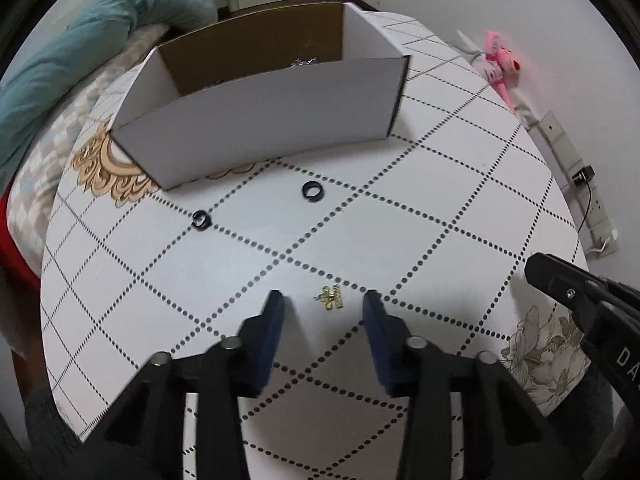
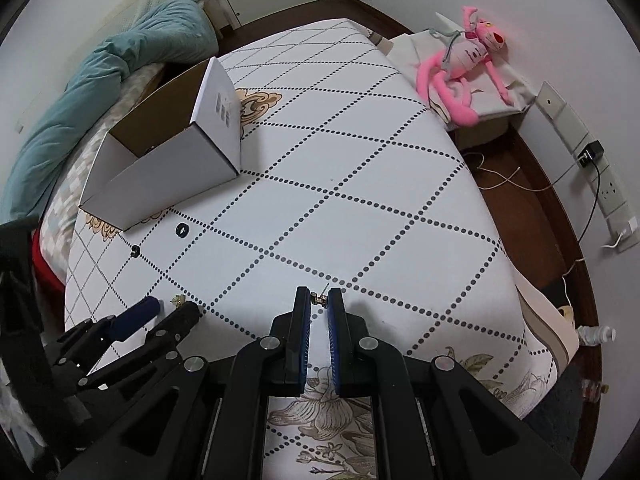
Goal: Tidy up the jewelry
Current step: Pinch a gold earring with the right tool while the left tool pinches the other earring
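Note:
A small gold earring lies on the white dotted tablecloth, between the tips of my open left gripper; it also shows in the right wrist view. My right gripper is shut on another small gold earring held between its fingertips. Two black rings lie on the cloth in front of an open white cardboard box, also seen in the right wrist view. Something silvery lies inside the box.
A teal blanket lies on the bed left of the table. A pink plush toy sits on a bag at the right. A power strip with a plugged charger is on the wall. The right gripper's tip shows at the table's right edge.

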